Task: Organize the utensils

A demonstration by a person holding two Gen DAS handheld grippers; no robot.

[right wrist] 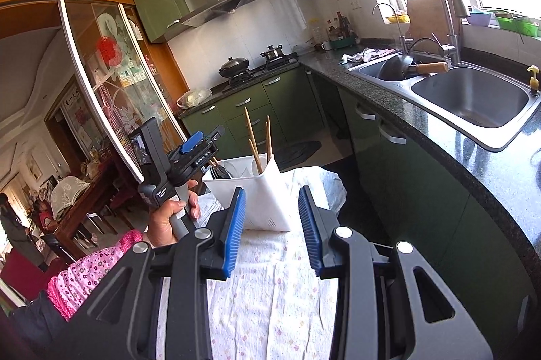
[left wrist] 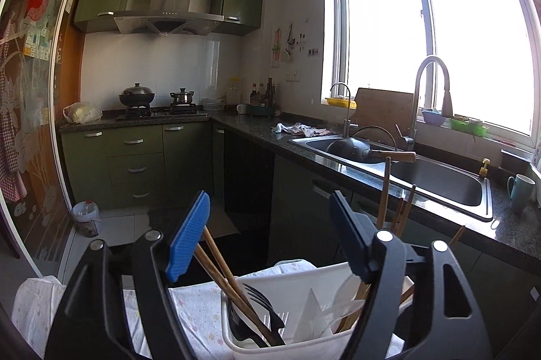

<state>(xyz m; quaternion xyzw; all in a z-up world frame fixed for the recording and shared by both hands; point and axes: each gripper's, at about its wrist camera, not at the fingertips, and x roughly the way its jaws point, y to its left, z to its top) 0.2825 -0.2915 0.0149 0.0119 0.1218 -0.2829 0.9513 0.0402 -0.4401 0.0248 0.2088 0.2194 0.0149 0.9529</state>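
- Caddy [right wrist: 257, 190]: white, divided, upright on a floral cloth [right wrist: 270, 275] at 12 o'clock from the right gripper [right wrist: 272, 226].
- Utensils: chopsticks [right wrist: 252, 138] stand in the caddy's right compartment; more chopsticks [left wrist: 230, 278] and a black fork [left wrist: 262, 299] lean in its left one. A white spoon or spatula sits among them; type unclear.
- Left gripper [left wrist: 267, 241]: fingers apart, holding nothing, poised right above the caddy with the leaning chopsticks crossing just behind its left pad [left wrist: 189, 238].
- Right gripper: fingers apart, empty, short of the caddy and not touching it.
- Risk, in my judgement: the caddy looks light and tall. A finger catching a leaning chopstick, or lifting one at a slant, could tip it or drag it along the loose cloth. The right gripper is placed to steady the wall but has no contact.
- Risk: closing on two chopsticks at once could scissor one out.
- View difference: the right wrist shows the hand [right wrist: 172, 218] on the left gripper, and the caddy's outer wall and footing; the left wrist shows the compartment contents from above and a mug [left wrist: 519, 192] at 3 o'clock.
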